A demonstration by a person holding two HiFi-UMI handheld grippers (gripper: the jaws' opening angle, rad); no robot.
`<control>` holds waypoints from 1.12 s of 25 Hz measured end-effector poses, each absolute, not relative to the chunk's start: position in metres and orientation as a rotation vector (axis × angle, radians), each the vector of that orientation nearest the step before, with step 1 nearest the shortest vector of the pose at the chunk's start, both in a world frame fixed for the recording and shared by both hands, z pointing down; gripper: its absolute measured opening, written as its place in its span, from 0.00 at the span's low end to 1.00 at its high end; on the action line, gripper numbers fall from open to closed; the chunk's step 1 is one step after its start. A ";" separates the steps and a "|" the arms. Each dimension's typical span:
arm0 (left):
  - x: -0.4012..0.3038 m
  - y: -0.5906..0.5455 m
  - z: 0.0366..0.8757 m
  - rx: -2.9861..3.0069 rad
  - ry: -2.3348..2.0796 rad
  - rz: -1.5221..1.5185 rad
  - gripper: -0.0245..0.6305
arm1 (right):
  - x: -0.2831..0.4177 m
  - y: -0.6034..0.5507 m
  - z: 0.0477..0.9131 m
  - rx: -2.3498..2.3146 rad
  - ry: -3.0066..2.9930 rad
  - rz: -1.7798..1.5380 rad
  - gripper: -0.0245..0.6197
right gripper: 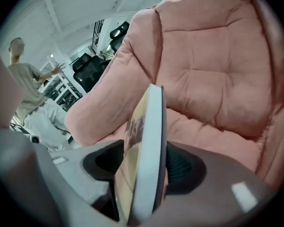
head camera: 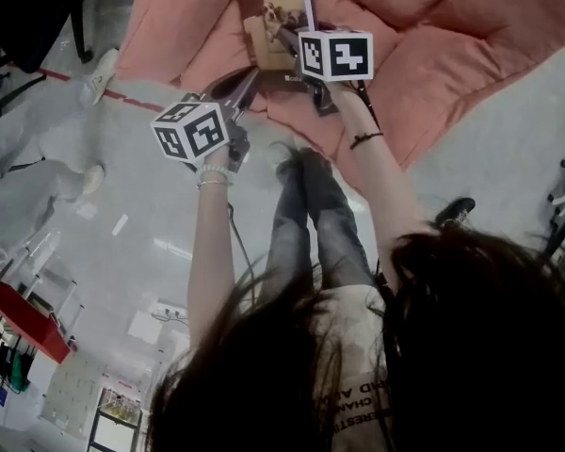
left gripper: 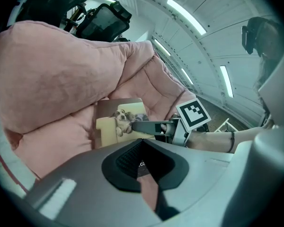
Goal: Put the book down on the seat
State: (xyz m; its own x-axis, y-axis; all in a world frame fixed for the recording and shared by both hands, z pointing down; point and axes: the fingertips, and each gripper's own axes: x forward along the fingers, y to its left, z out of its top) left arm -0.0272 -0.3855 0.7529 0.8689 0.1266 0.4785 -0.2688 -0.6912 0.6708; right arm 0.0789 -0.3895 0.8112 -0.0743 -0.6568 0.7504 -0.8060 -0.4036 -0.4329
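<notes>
The book rests on the pink seat, so the task looks nearly done. The right gripper has its fingers open around the book's edge and only needs withdrawing. The left gripper, fingers closed and empty, hovers by the seat's front edge.

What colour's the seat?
The quilted plush seat is pink; best in the right gripper view.

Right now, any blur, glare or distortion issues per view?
Head view: fisheye bend, hair blocks the lower frame. Left gripper view: bright ceiling lights, dark vignette, book fairly sharp. Right gripper view: book edge blurred close to the lens, seat sharper.
</notes>
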 end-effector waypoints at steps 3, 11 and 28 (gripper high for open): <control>-0.027 -0.385 0.754 2.243 -0.103 0.647 0.04 | 0.083 -0.385 0.815 2.042 -1.584 1.472 0.43; -0.017 -0.378 0.749 2.232 -0.090 0.655 0.04 | 0.103 -0.364 0.816 2.072 -1.456 1.424 0.47; -0.014 -0.376 0.750 2.233 -0.076 0.659 0.04 | 0.089 -0.358 0.814 2.056 -1.508 1.545 0.47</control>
State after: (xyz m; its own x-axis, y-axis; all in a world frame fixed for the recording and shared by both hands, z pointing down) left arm -0.0136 -0.3759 0.7498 0.8632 0.1524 0.4813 -0.2582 -0.6860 0.6803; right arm 0.0886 -0.3582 0.8138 -0.0424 -0.6105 0.7909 -0.7761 -0.4784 -0.4109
